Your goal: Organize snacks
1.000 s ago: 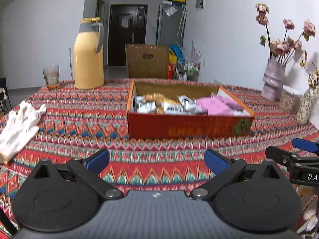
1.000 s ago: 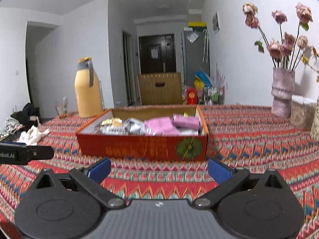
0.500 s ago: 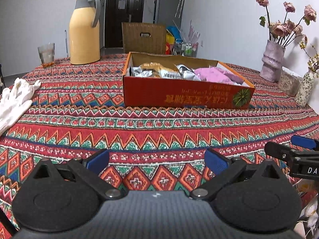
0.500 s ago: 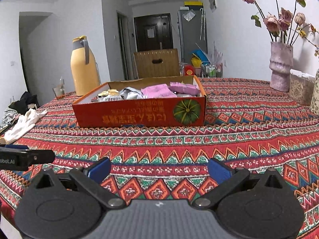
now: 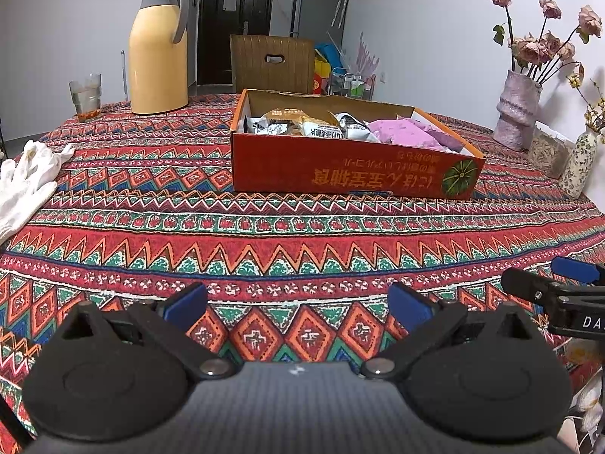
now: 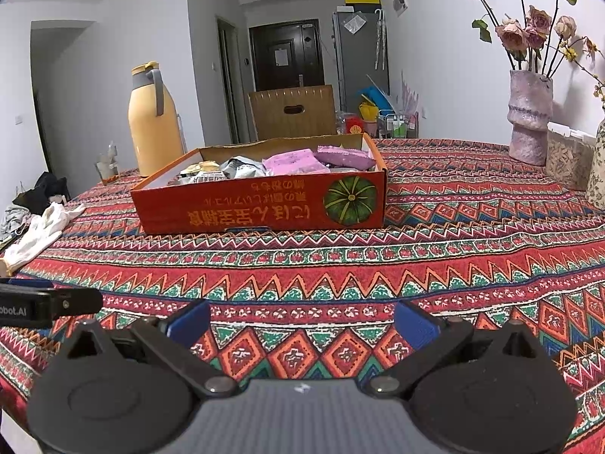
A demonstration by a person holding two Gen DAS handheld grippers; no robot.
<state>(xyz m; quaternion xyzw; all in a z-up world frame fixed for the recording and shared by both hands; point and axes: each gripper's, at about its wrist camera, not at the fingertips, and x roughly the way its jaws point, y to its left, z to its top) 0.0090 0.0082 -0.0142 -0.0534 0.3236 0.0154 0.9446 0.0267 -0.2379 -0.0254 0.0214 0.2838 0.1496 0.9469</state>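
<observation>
A shallow red cardboard box [image 5: 351, 172] sits mid-table on the patterned cloth; it also shows in the right wrist view [image 6: 264, 208]. Inside lie several snack packs: silver and orange ones [image 5: 302, 125] at the left, pink and purple ones [image 5: 404, 132] at the right, also in the right wrist view [image 6: 295, 160]. My left gripper [image 5: 298, 302] is open and empty, near the table's front edge, well short of the box. My right gripper [image 6: 302, 321] is open and empty, beside it to the right; its fingers [image 5: 537, 289] show at the left wrist view's right edge.
A yellow thermos [image 5: 159, 49] and a glass [image 5: 86, 94] stand at the back left. White gloves [image 5: 30, 181] lie at the left edge. A pink vase of dried roses [image 5: 518, 109], a small patterned vase [image 5: 576, 166] and a container [image 6: 567, 159] stand at the right.
Both grippers have tilted down and drawn slightly nearer the table, so the box and cloth appear lower and larger. Both stay open and empty.
</observation>
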